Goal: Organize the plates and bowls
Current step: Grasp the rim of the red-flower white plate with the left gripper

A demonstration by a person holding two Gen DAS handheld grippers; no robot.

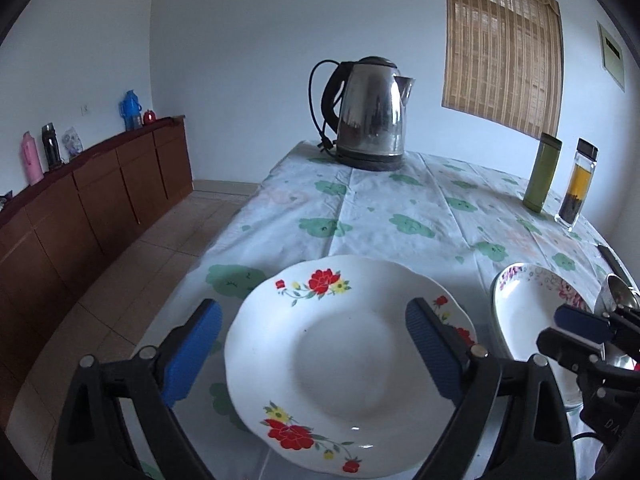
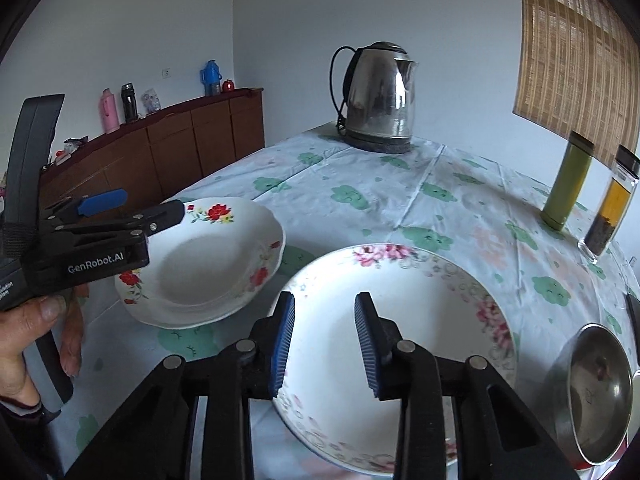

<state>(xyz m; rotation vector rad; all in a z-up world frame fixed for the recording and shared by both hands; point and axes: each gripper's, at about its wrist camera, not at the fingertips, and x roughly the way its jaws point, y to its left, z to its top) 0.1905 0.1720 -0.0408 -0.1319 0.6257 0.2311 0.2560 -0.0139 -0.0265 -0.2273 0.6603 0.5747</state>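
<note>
Two plates side by side on the bench, neither held.

Red-flowered plate [image 1: 344, 364] lies under the left tool [image 1: 312, 354], whose pads stand wide, straddling its near-left rim without touching. Pink-flowered plate [image 2: 396, 352] lies directly below the right tool [image 2: 324, 346]: partly open, empty, nearer that plate.

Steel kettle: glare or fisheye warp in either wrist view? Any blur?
Left wrist view: the steel electric kettle carries a bright vertical highlight by the spout, the bamboo window blind bows, black vignette fills the corners; plates sharp. Right wrist view: same streak on the kettle, flowered tablecloth edge curves strongly; no motion blur.
</note>
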